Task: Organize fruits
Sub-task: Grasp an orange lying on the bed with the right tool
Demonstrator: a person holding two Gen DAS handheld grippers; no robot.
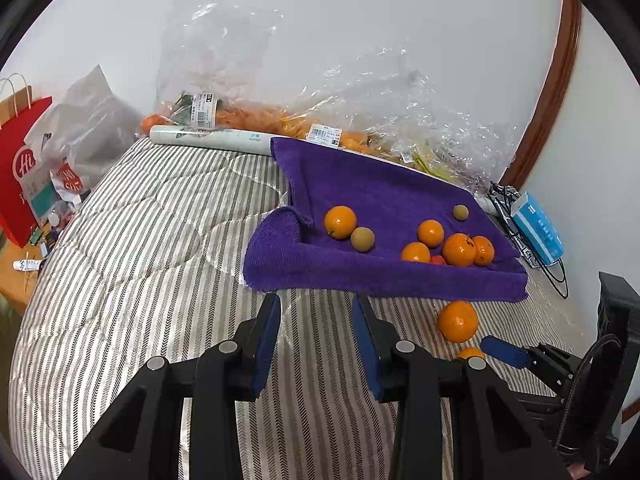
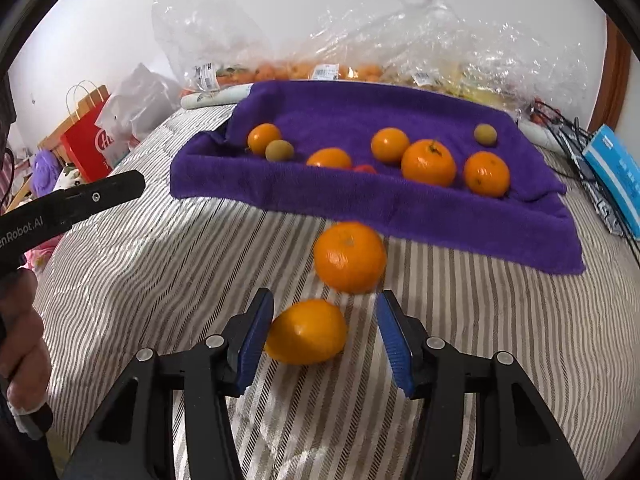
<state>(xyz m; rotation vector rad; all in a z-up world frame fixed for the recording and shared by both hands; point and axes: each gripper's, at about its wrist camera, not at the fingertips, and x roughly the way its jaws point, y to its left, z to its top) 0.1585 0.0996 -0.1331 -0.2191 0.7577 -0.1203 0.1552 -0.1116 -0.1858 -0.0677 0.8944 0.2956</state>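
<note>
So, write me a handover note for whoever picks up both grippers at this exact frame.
Left hand-held gripper: empty, jaws narrow with nothing between them, hovering over the striped bedcover just short of the purple towel.
Right hand-held gripper: open around the yellow-orange fruit; left pad touching, right pad clear, no grip yet.
Done: eight fruits lie on the towel.
Left: that fruit and the loose orange beyond it are on the bedcover.

Striped quilt (image 1: 140, 240) underneath; red paper bag (image 1: 20, 172) far left, blue box (image 1: 538, 228) right, white roll (image 1: 208, 138) far.
</note>
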